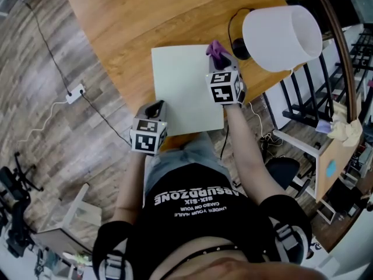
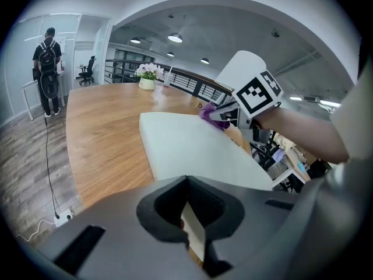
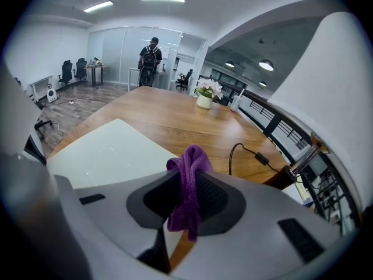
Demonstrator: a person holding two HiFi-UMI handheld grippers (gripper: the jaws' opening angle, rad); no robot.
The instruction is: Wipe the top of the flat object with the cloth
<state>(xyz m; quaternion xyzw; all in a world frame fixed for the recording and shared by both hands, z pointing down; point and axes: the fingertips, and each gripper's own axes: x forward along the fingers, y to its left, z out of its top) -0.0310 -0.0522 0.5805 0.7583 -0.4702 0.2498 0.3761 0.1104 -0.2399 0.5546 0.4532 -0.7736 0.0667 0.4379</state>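
The flat board (image 1: 180,86) lies on the wooden table (image 1: 128,28), with its near edge at the table's edge by the person. The left gripper (image 1: 154,109) sits at the board's near-left corner. In the left gripper view its jaws are drawn together on that corner, a pale sliver of the board showing between them. The right gripper (image 1: 221,69) is at the board's far-right edge, its jaws pinched closed on the purple cloth (image 1: 214,50). The cloth bunches up above the jaw tips and hangs down between them in the right gripper view. Whether the cloth touches the board cannot be told. Just right of the board, past the right gripper, a lamp with a white shade (image 1: 280,37) stands on the table. Its dark base (image 1: 240,48) and a looping black cable (image 1: 230,25) are close beside the cloth, crowding that side. Far beyond the board a small pot of flowers (image 3: 204,98) stands on the table. Left of the board, off the table, a white power strip (image 1: 74,93) lies on the floor, and a person with a backpack (image 2: 48,69) stands well away.
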